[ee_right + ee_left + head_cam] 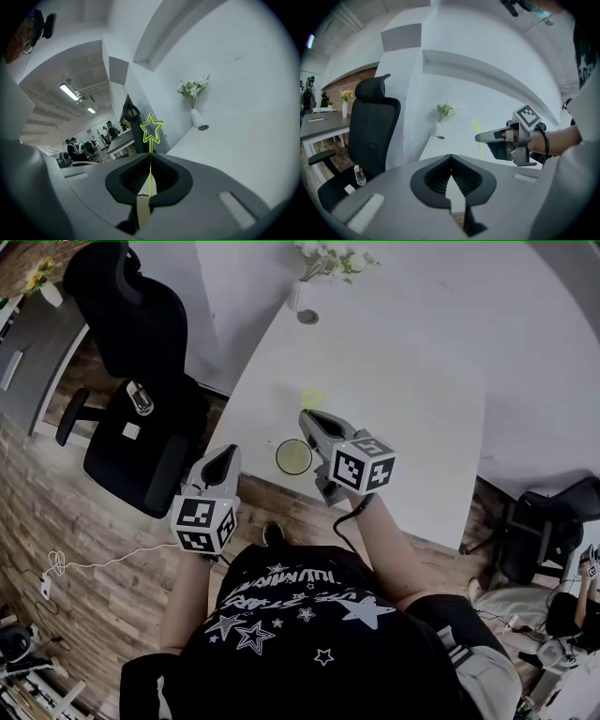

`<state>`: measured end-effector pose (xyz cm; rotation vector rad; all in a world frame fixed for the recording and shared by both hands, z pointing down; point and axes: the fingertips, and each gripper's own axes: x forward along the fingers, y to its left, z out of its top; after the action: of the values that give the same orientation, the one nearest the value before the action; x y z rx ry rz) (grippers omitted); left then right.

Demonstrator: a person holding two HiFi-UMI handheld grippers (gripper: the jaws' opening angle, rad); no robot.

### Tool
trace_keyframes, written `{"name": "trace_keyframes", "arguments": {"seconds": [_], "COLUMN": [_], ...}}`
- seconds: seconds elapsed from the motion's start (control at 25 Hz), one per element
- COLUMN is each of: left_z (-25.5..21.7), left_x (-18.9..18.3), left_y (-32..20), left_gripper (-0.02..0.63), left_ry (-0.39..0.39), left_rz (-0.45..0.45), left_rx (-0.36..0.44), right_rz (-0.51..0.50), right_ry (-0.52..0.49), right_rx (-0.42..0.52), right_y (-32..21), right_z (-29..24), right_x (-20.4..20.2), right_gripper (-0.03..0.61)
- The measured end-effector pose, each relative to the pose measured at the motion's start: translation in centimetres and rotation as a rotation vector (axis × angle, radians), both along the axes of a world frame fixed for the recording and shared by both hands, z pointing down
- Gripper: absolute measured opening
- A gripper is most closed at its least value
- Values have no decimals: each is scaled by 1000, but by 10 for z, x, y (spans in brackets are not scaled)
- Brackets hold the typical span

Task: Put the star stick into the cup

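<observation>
A thin yellow-green stick with a star outline on top (151,128) stands upright between the jaws of my right gripper (150,159), which is shut on it. In the head view the star stick (312,397) pokes out past the right gripper (309,418), above the white table (403,381). The clear cup (293,457) with a yellowish rim stands near the table's front edge, just left of the right gripper. My left gripper (225,454) hovers off the table's edge, left of the cup, shut with nothing in it (451,161). From the left gripper view the right gripper (487,137) and the star stick (480,140) show.
A black office chair (141,362) stands left of the table. A white vase with flowers (300,287) and a small round object sit at the table's far edge. Wooden floor lies below the left gripper. People stand far off in the room in the right gripper view.
</observation>
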<state>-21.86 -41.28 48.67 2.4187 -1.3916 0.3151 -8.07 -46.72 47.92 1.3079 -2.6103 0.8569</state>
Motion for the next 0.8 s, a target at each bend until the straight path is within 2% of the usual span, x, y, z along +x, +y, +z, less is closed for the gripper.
{"name": "trace_keyframes", "arguments": {"seconds": [0.2, 0.56, 0.8], "left_z": [-2, -6, -16], "left_x": [-2, 0, 8], "left_y": [-2, 3, 14], "left_gripper": [3, 3, 3], "left_ry": [3, -5, -10], "left_rz": [-1, -34, -62], "left_rx": [4, 15, 31], "right_rz": [-4, -23, -37], "right_ry": [10, 2, -8], "right_rx": [-2, -25, -15], "right_y": [-1, 8, 23], "right_z": [3, 9, -1], "right_x": [-1, 6, 19], "right_gripper": [31, 84, 84]}}
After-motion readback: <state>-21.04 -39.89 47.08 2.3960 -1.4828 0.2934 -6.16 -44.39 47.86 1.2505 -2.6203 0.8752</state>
